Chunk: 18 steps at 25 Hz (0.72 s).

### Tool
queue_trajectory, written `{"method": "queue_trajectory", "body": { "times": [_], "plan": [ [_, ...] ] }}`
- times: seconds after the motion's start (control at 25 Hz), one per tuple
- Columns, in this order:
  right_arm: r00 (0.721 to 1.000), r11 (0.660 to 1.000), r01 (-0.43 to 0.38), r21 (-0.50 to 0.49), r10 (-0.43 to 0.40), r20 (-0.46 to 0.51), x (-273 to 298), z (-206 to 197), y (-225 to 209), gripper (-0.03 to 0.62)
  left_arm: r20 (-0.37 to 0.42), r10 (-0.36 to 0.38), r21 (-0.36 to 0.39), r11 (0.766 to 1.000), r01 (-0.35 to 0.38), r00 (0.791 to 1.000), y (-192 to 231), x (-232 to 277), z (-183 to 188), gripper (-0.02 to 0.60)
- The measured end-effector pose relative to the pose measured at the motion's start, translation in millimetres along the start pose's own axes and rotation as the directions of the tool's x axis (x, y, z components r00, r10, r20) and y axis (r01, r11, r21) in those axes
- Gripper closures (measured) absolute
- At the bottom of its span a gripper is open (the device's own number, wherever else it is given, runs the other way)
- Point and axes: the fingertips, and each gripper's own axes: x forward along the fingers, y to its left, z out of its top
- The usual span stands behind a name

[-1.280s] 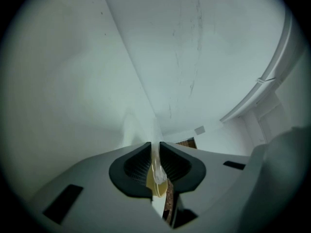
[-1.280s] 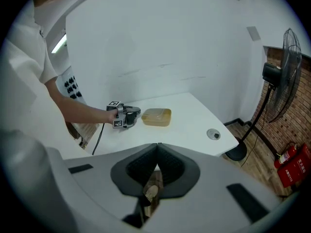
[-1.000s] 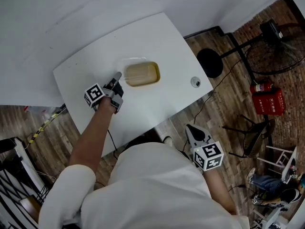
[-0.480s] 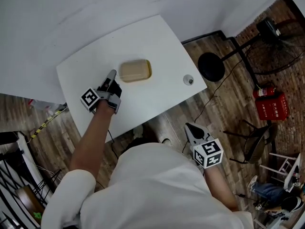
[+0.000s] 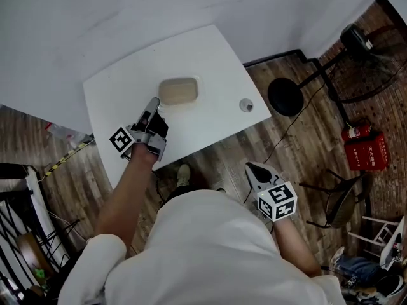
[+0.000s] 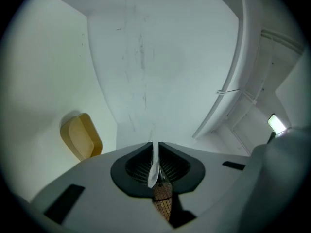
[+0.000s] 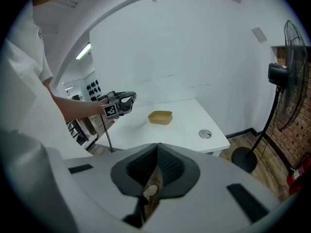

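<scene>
White tabletop (image 5: 216, 62) carries the yellow tray (image 5: 179, 91) just ahead of our left gripper (image 5: 152, 103), whose fingers (image 6: 138, 168) pinch a thin clear film (image 6: 154, 165). Our right gripper (image 5: 255, 170) hangs closed and empty beside us. We judge so slight a pinch could let the film slip free.

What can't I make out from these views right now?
- Thin clear strip in the left gripper: seen edge-on in left gripper view, too small in head view.
- Yellow container: inside too small in every view.
- Round object on the table: too small to identify.

Two grippers (image 5: 152, 103) (image 5: 250, 166), one yellow tray (image 5: 178, 91), one white table (image 5: 213, 62), one fan (image 5: 355, 39)
</scene>
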Motion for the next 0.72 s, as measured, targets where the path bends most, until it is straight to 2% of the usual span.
{"method": "queue_trajectory", "body": {
  "times": [0.24, 0.72],
  "plan": [
    [0.999, 0.998, -0.051, -0.028, 0.051, 0.014, -13, -3, 1, 0.585, -0.01, -0.025, 0.02, 0.999, 0.025, 1.0, -41, -22, -39, 0.534],
    [0.994, 0.992, -0.111, -0.065, 0.112, 0.003, -47, -38, 2, 0.586, 0.039, -0.076, -0.014, 0.997, 0.077, 0.996, -97, -75, -103, 0.534]
  ]
}}
